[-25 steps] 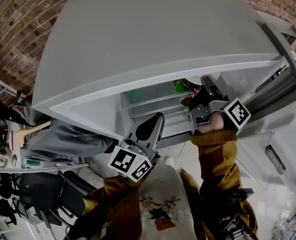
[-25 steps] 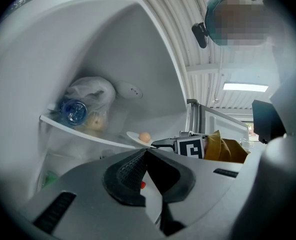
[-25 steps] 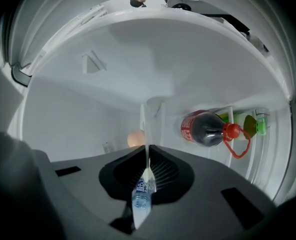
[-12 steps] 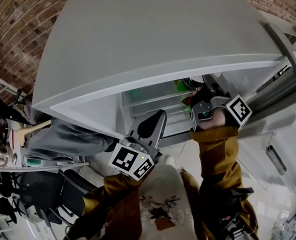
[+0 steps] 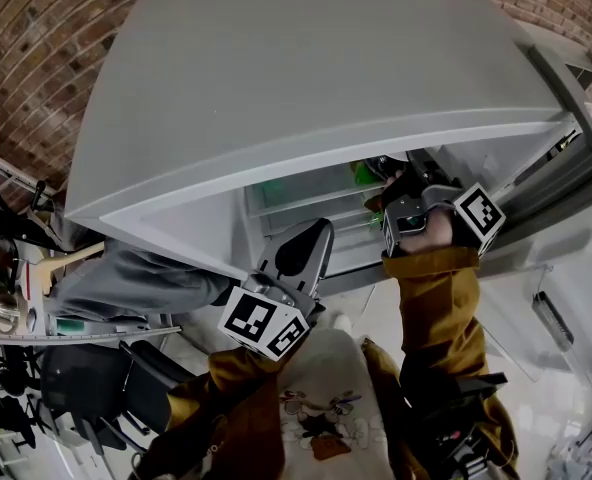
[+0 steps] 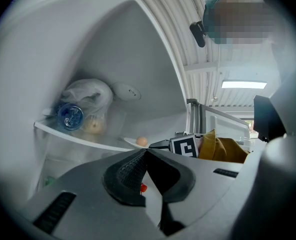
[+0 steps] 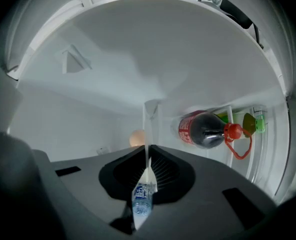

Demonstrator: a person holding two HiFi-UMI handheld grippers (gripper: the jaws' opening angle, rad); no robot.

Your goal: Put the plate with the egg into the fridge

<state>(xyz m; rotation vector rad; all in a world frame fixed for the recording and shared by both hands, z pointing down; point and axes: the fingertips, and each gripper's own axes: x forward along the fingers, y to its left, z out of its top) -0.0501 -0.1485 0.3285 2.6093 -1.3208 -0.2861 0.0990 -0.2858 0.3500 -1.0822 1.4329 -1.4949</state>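
Observation:
The white plate [image 7: 149,119] shows edge-on in the right gripper view, with my right gripper [image 7: 148,151] shut on its rim. A tan egg [image 7: 136,138] lies on it just left of the jaws. In the left gripper view the plate [image 6: 129,142] with the egg [image 6: 142,141] rests at the glass shelf [image 6: 73,136] inside the fridge. From the head view my right gripper [image 5: 394,186] reaches into the open fridge compartment [image 5: 306,203], its jaws hidden. My left gripper [image 5: 314,233] hangs below the compartment, outside it; its jaws [image 6: 145,152] are shut on nothing.
A cola bottle [image 7: 208,130] lies on its side right of the plate, by green items [image 7: 253,123] in a rack. A plastic bag with a water bottle [image 6: 83,106] sits further along the shelf. The big grey fridge door [image 5: 306,78] stands overhead. Clutter [image 5: 16,308] fills the left.
My right gripper has pushed a little deeper into the fridge with the plate. The left gripper has stayed where it was.

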